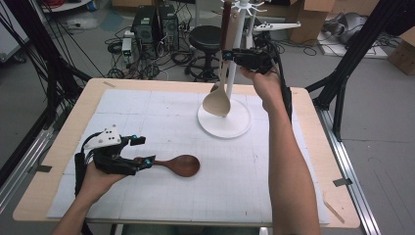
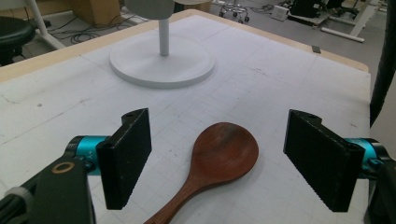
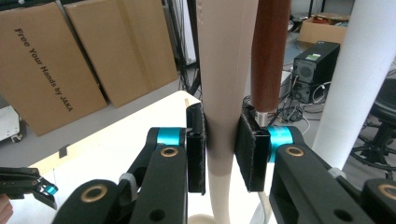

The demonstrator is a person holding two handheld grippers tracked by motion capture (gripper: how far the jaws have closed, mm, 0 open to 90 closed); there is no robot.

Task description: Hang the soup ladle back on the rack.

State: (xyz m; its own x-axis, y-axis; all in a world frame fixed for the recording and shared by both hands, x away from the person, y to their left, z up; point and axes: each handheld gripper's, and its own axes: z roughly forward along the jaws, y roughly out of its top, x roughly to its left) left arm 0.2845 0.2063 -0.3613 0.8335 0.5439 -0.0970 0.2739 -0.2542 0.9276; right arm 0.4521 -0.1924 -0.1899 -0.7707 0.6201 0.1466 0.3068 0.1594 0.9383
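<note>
High view first: the right gripper (image 1: pixel 230 56) is raised beside the white rack (image 1: pixel 226 122), its jaws clenched on the handle of the pale wooden spoon (image 1: pixel 219 100), which hangs upright along the rack's post with its bowl just above the rack's round base. In the right gripper view both black pads (image 3: pixel 196 149) press the pale handle from either side, and a second, dark brown handle (image 3: pixel 270 51) hangs just behind it, close to the white post (image 3: pixel 362 74). That makes two utensils at the rack.

The left gripper (image 1: pixel 142 152) rests low on the table, well apart from the rack and nearer the person, with its jaws released: in the left gripper view the two pads (image 2: pixel 130 154) stand wide on either side of the dark wooden spoon (image 2: pixel 219 158) and touch nothing. This third utensil lies flat on the white mat (image 1: pixel 161 117), bowl pointing towards the rack's base, handle running back between the jaws.

Counted together: two grippers, one in each hand; one rack; three wooden utensils, one pale and two dark; one mat, covering most of the wooden table (image 1: pixel 318 147).

Beyond the rack, on the floor, stand one black stool (image 1: pixel 204 39), two dark computer cases (image 1: pixel 156 24) among loose cables, and several cardboard boxes (image 3: pixel 51 65).
</note>
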